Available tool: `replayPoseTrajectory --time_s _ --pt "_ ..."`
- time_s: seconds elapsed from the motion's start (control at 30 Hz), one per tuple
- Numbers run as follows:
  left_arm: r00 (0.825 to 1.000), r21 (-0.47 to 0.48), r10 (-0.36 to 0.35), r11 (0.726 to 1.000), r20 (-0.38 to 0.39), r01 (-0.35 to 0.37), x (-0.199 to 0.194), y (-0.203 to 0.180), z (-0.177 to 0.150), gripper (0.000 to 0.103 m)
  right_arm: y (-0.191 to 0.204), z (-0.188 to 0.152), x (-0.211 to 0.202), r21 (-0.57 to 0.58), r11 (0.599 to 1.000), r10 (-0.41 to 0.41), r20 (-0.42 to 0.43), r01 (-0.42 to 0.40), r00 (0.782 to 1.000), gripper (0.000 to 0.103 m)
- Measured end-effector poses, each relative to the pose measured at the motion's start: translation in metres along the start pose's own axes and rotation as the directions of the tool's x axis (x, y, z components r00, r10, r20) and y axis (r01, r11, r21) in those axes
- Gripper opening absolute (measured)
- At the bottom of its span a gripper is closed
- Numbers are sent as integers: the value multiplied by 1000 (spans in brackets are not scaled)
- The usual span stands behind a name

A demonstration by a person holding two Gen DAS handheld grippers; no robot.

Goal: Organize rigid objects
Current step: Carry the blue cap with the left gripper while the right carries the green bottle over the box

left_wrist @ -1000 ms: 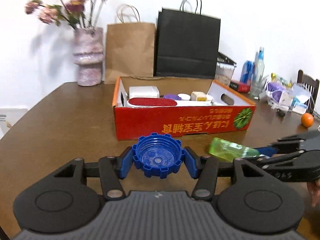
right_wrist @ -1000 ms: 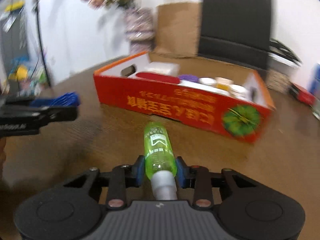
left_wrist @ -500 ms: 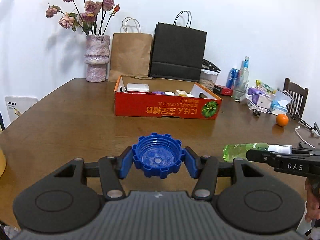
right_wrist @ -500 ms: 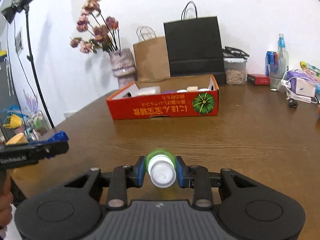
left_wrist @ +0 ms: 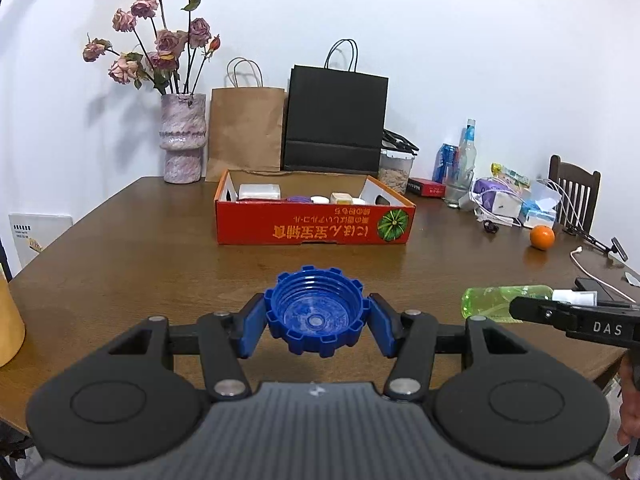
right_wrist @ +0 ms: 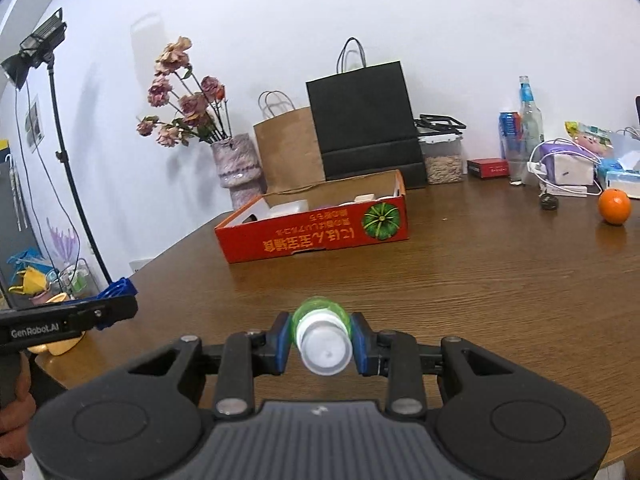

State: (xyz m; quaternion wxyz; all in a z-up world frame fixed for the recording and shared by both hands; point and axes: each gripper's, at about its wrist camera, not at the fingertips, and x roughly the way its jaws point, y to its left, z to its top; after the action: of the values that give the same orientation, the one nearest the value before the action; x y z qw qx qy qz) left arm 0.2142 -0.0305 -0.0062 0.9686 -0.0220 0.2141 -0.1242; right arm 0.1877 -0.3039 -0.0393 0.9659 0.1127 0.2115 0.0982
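Both grippers drawn back from red box [left_wrist: 314, 222], left fingers [left_wrist: 250, 330] grasping blue cap [left_wrist: 314, 316], right fingers [right_wrist: 280, 340] grasping green bottle [right_wrist: 322, 332]

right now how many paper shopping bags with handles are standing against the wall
2. A brown kraft paper bag stands right of the pink stone vase, and a taller black paper bag stands beside it, both behind the red cardboard box. None seems hidden.

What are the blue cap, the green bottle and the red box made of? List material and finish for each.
Blue cap: moulded plastic, semi-gloss; crisp threads inside and notched rim.
Green bottle: translucent plastic, glossy; light passes through the body, and its white cap looks like opaque matte plastic.
Red box: printed cardboard, likely; brown inner walls, folded flaps, matte print.
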Motion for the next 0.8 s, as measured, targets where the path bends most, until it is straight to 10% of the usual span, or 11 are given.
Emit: replayPoseTrajectory --time_s 0.43,0.8 --pt "998 31 -21 999 63 19 100 32 100 55 -18 114 107 -57 992 109 -1 -109 994 30" --pt "992 29 -11 999 -126 15 271 68 145 55 -35 192 306 55 988 152 -186 -144 971 30"
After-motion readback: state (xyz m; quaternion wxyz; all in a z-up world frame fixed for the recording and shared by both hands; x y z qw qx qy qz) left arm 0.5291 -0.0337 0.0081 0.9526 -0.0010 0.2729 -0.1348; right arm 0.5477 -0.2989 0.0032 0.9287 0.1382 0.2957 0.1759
